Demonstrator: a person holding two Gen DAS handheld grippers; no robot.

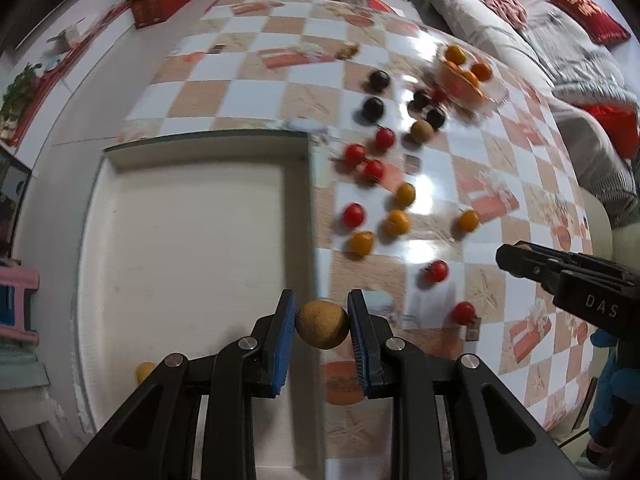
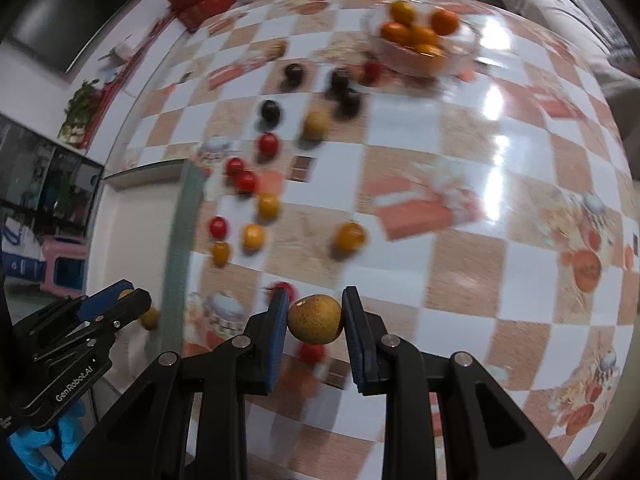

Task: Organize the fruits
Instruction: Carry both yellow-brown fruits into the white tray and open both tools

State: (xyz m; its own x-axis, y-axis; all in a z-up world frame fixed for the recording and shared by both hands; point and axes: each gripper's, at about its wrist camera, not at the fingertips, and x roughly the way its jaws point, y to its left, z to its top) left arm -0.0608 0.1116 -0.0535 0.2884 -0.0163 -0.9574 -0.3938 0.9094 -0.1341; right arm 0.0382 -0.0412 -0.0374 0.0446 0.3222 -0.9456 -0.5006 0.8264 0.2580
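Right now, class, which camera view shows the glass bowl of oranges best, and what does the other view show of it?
The right wrist view shows it best: the glass bowl sits larger there, with its oranges easy to tell apart. In the left wrist view the same bowl is smaller, farther off and blurrier, its rim harder to trace.

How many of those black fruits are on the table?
4. One black fruit far back, another nearer us, a close pair beside the glass bowl. Blur could hide more.
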